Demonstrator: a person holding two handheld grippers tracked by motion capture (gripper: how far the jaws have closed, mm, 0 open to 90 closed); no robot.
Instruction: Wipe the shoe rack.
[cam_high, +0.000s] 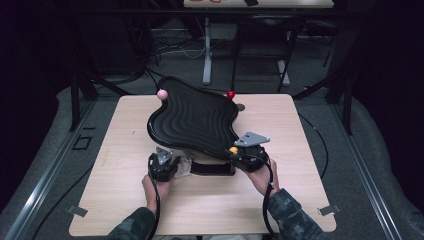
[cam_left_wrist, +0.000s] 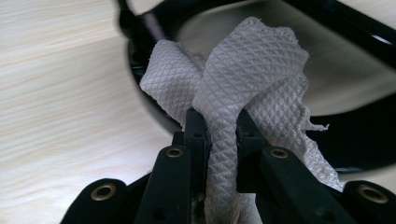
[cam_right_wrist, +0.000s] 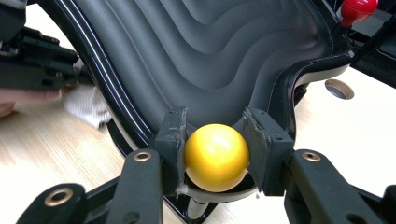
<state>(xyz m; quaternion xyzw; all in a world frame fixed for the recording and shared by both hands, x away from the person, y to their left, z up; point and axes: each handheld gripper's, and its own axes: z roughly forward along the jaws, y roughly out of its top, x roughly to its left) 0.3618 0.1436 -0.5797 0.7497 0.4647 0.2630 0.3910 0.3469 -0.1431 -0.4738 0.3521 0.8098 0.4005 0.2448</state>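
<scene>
Pinching a crumpled white quilted cloth (cam_left_wrist: 233, 93) tight, the left gripper (cam_left_wrist: 219, 126) sits at the near-left edge of the wavy black ribbed tray (cam_high: 192, 117) on the pale wooden table (cam_high: 300, 150). Right gripper (cam_right_wrist: 215, 140) clamps the yellow ball knob (cam_right_wrist: 216, 156) at the tray's near-right corner.

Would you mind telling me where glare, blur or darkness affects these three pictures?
High view: dark surroundings, evenly lit table. Left gripper view: crisp cloth, blurred wood grain. Right gripper view: soft highlight on the yellow ball, bright glints along the black tray rim.
</scene>
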